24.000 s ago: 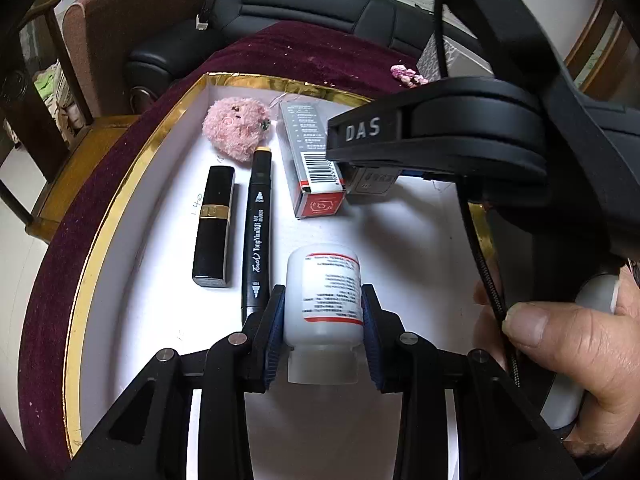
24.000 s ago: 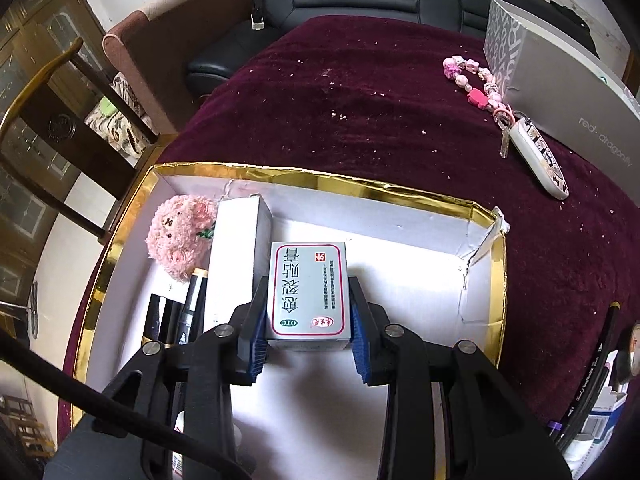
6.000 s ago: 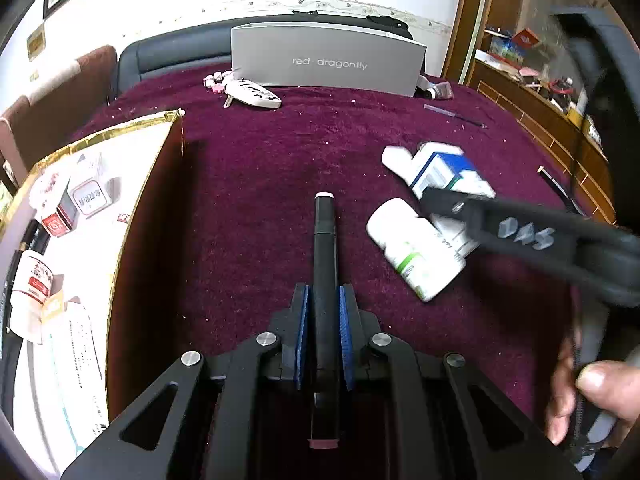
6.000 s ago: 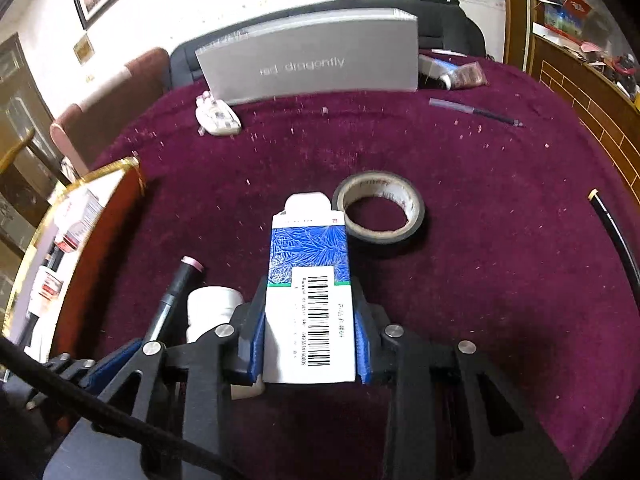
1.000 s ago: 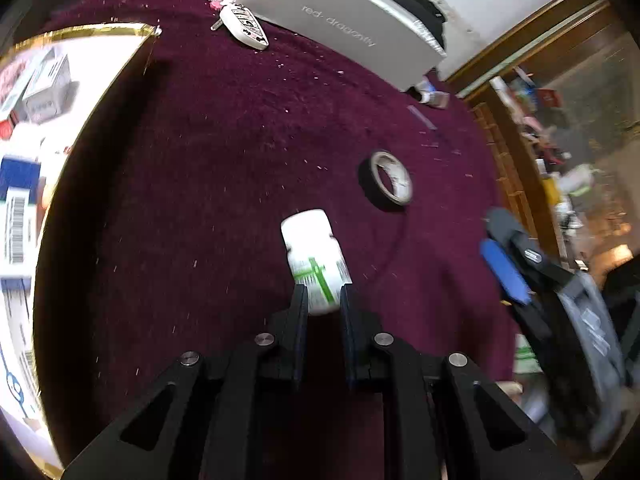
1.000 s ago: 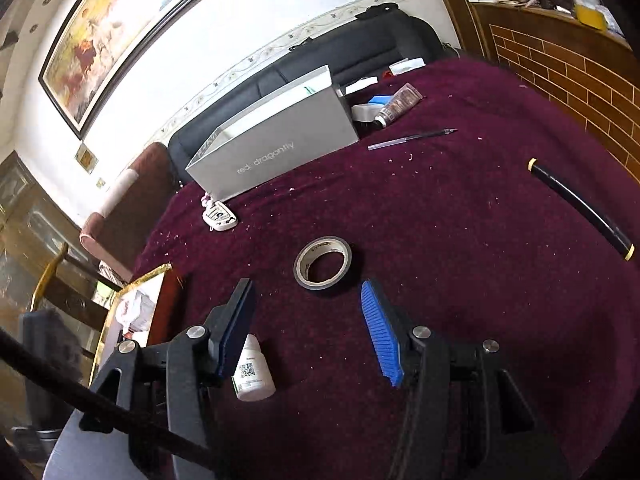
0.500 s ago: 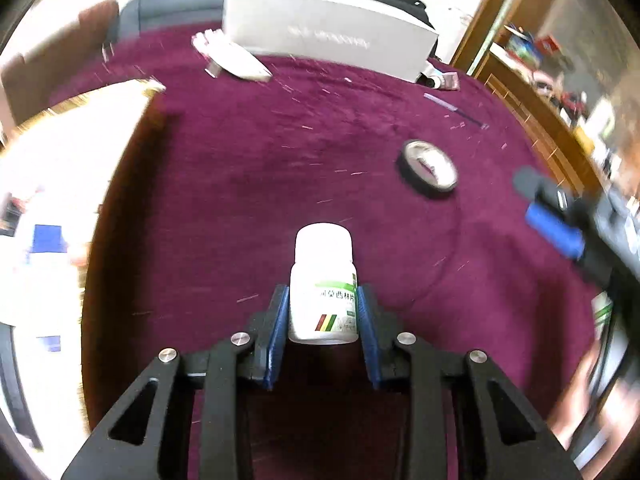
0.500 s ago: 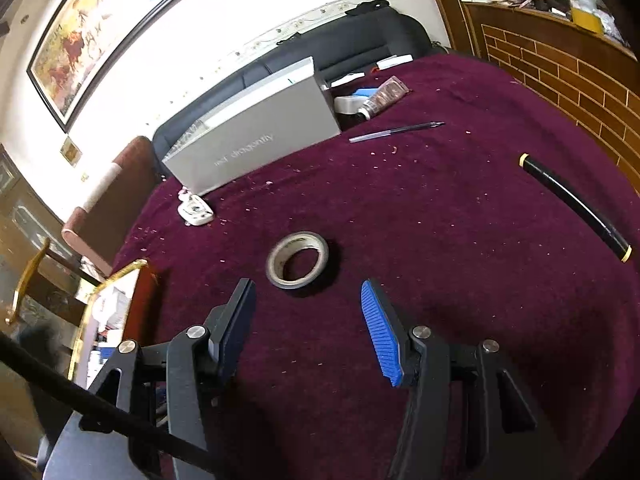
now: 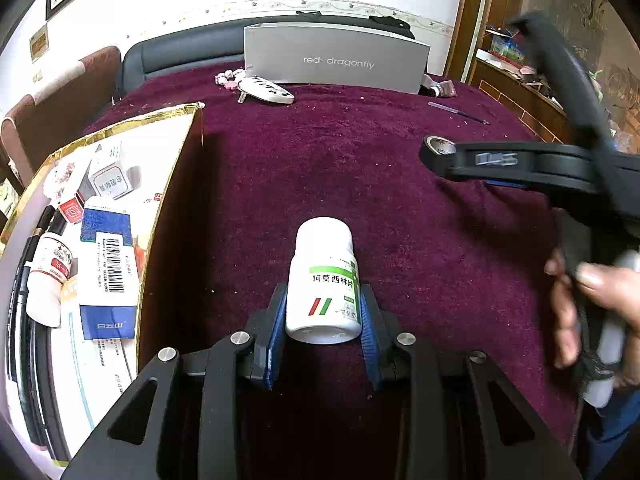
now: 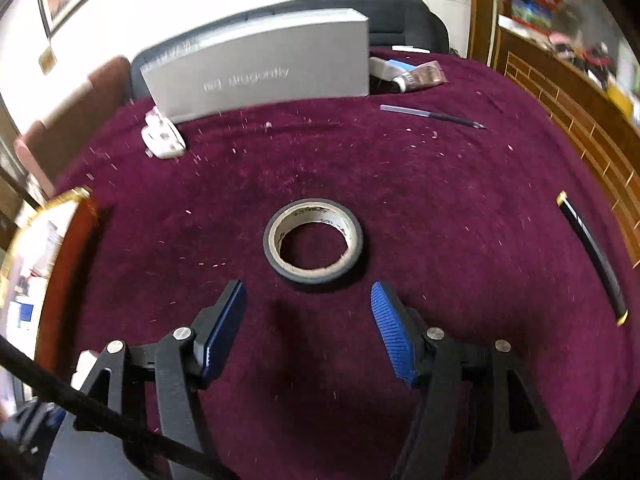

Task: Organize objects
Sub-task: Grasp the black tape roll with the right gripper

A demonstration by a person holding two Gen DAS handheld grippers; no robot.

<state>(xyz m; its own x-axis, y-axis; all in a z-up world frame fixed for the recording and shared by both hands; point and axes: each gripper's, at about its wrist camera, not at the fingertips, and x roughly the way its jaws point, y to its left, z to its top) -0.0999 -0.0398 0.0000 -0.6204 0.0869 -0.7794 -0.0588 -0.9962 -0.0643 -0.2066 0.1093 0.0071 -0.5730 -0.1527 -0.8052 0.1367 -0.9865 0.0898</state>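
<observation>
My left gripper (image 9: pixel 323 320) is shut on a white pill bottle (image 9: pixel 323 280) with a green-striped label, its cap pointing away, held over the maroon tablecloth. The gold-rimmed white box (image 9: pixel 176 152) stands to its left with a blue carton (image 9: pixel 106 264), a small bottle (image 9: pixel 50 276), pens and small boxes inside. My right gripper (image 10: pixel 308 300) is open and empty, just short of a black tape roll (image 10: pixel 314 240) that lies flat on the cloth. The right gripper also shows in the left wrist view (image 9: pixel 520 164), partly covering the tape roll (image 9: pixel 438 146).
A grey "red dragonfly" box (image 9: pixel 336 60) stands at the far edge, with a white key fob and pink beads (image 9: pixel 264 90) before it. A thin pen (image 10: pixel 432 116) and tubes (image 10: pixel 416 74) lie far right. A black gold-tipped stick (image 10: pixel 592 256) lies at the right.
My left gripper closed on the pill bottle and lifted it, and now faces across the table. My right gripper came down closer to the tape roll, still open.
</observation>
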